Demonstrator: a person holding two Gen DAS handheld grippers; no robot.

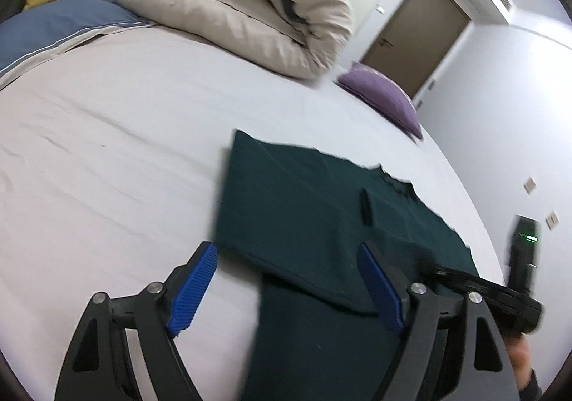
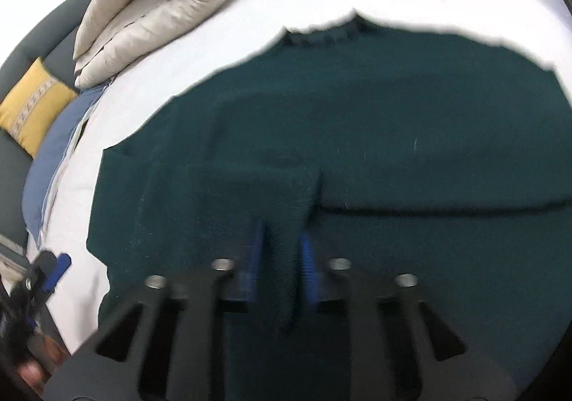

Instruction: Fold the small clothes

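Dark green sweater spread on the white bed, collar at the far edge, one part folded over the body. Right gripper is low over the near part of it — jaws pinched on a raised ridge of the green knit, blue pads pressing either side of the fold. The picture is blurred there, but cloth clearly fills the gap. Left gripper hangs above the sweater's near left edge, jaws spread wide, blue pads well apart — one over bare sheet, the other over the knit, nothing pressed between them. In its view the right tool shows at the right edge, a fingertip beneath it. Beyond, a rolled beige duvet, a purple pillow near the bed's edge, a yellow cushion and a blue pillow.
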